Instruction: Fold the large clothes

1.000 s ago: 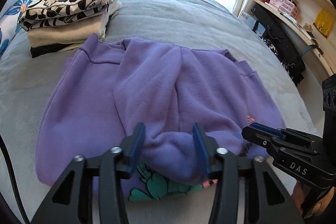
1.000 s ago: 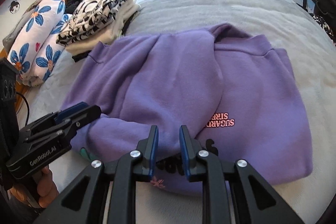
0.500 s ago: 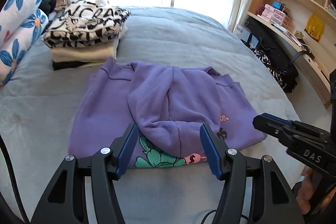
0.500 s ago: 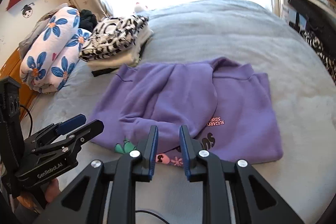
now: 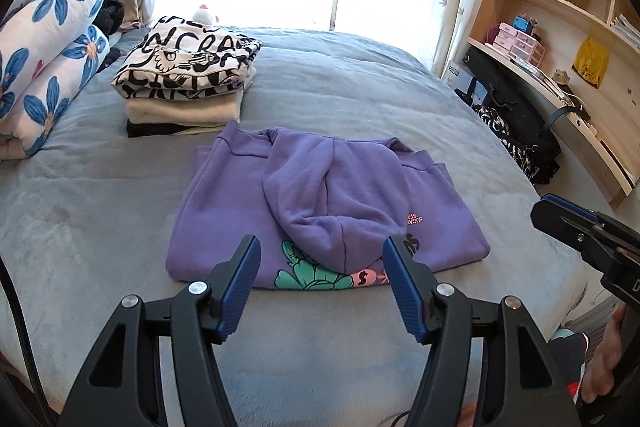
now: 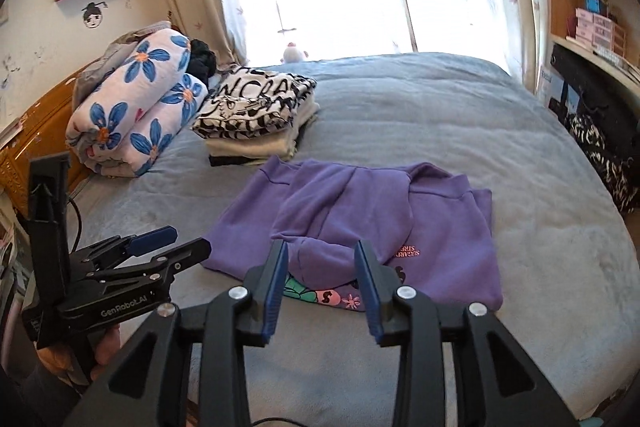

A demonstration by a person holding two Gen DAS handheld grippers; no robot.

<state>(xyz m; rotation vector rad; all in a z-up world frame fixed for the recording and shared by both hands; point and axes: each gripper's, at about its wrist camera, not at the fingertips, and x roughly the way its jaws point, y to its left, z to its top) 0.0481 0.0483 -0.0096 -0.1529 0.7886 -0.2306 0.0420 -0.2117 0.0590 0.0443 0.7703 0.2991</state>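
My left tool (image 5: 320, 281) stands well open and holds nothing; its jaws have just been spreading wider, with only air between them. My right tool (image 6: 322, 281) is parted less widely, also holding nothing, and its jaws have just been opening too. Both hang above the near part of the bed (image 5: 100, 211), pointing down and forward.

The purple hoodie (image 5: 320, 195) lies flat on the bed just ahead of and below both tools, touching neither. Its long axis runs crosswise to the way my tools point, its printed hem edge is nearest me and its folded-over edge farthest. The hood is laid back over the middle of the body, its tip pointing at my left tool.

My left tool sits opposite the hoodie's left half, my right tool opposite its right half, so each is nearest to its own corner. I judge the next fold would be side to side or near edge to far.

Beyond the hoodie, ahead and to the left, sits the stack of folded clothes (image 5: 188, 83), close by its far left corner
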